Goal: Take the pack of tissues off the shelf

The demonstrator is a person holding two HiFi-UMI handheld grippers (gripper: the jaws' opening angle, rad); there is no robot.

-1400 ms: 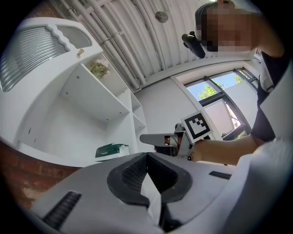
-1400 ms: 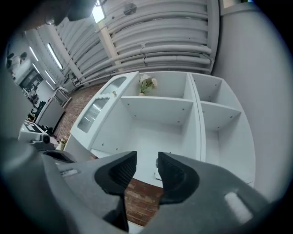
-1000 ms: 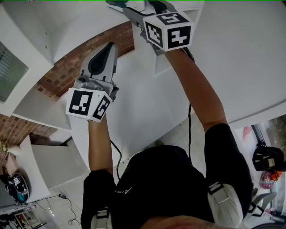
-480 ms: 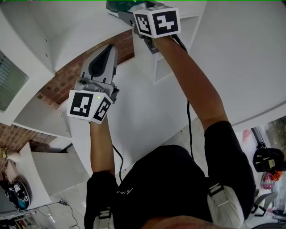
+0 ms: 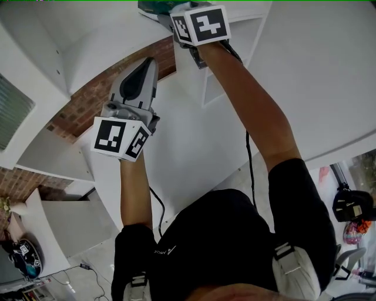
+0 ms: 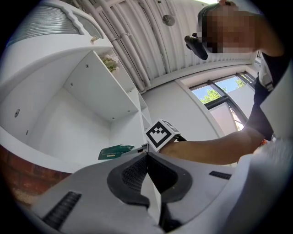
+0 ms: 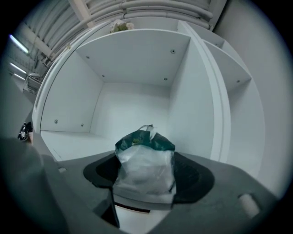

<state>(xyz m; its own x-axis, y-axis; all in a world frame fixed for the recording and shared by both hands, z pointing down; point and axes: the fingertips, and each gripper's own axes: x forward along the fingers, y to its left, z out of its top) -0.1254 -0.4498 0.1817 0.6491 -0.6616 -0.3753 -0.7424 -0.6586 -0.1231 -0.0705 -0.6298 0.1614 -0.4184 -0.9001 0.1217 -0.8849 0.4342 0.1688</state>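
Observation:
The pack of tissues (image 7: 145, 167), clear plastic with a dark green top, stands upright between my right gripper's (image 7: 145, 157) jaws, and both pads touch its sides as the jaws close. It is at the front edge of a white shelf compartment (image 7: 73, 141). In the head view the right gripper (image 5: 161, 9) reaches up to the top edge, where the green pack (image 5: 151, 7) just shows. The left gripper view shows the pack (image 6: 116, 151) lying at the shelf's lip. My left gripper (image 5: 147, 63) hangs lower and to the left, shut and empty.
The white shelf unit has several open compartments, with an upright divider (image 7: 215, 105) right of the pack. A brick wall (image 5: 88, 94) shows behind the left gripper. A black cable (image 5: 251, 170) trails from the right arm. Something small sits on the unit's top (image 7: 120, 26).
The right gripper has moved up and to the left in the head view, further toward the shelf. The left gripper has hardly shifted.

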